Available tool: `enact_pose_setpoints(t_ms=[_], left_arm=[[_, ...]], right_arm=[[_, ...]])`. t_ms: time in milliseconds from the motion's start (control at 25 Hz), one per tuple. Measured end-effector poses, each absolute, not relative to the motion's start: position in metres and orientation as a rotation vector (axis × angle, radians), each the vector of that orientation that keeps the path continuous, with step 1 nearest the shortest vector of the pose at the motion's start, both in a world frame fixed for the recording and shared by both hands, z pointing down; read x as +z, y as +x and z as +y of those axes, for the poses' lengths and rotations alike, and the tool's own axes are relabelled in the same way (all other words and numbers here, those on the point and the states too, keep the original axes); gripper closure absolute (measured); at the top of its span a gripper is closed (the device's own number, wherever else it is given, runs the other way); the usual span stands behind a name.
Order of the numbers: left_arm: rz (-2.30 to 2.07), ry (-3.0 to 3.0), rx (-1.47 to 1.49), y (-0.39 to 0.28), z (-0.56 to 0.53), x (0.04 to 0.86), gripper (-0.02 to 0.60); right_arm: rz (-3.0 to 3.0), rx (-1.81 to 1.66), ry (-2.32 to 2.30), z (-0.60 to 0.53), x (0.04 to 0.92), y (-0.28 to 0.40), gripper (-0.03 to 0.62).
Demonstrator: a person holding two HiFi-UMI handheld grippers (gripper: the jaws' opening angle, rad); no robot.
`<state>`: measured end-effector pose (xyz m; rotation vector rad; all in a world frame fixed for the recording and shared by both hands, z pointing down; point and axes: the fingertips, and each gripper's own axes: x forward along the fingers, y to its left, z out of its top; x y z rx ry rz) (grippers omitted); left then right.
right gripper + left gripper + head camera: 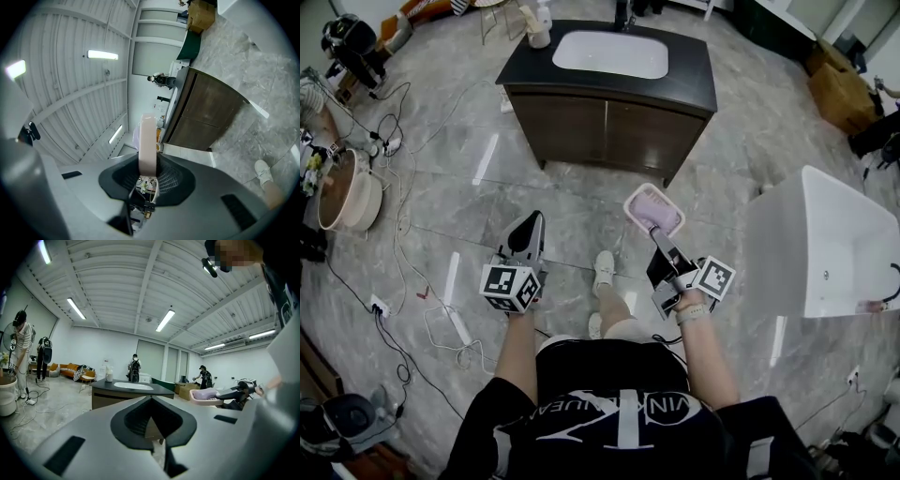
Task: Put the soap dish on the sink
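In the head view, the right gripper (659, 234) clamped the pink soap dish (653, 209) mid-frame, well below the sink (609, 53) at top. In the left gripper view, the left gripper (151, 401) had its jaws together and empty, with the dish at right. Only the right gripper view showed the dish edge-on between the jaws.

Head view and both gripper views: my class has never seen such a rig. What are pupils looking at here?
No robot here: a person carries a two-jaw gripper in each hand. The head view looks down from the person's head; each gripper view looks along its own jaws. The right gripper clamps a pink soap dish by its edge. The left gripper is shut and empty. Ahead stands a dark cabinet with a white sink and a bottle on its counter. A white bathtub stands at the right.
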<state>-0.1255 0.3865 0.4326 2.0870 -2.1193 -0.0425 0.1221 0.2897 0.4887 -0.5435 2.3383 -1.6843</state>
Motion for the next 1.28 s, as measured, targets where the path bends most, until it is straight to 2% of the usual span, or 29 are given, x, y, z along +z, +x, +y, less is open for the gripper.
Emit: enact_pose_setpoints(t_ms=[760,1280], left_arm=[[-2.111,2.062,-0.092,-0.213,0.238,0.424,0.568],[-2.103,2.082,-0.100,-0.222,0.191,0.424,0.568]], right_arm=[[2.317,-1.689,-0.511,0.147,0.472,0.042,0.508],[2.332,-1.693,-0.479,0.106,0.480,0.027,0.508]])
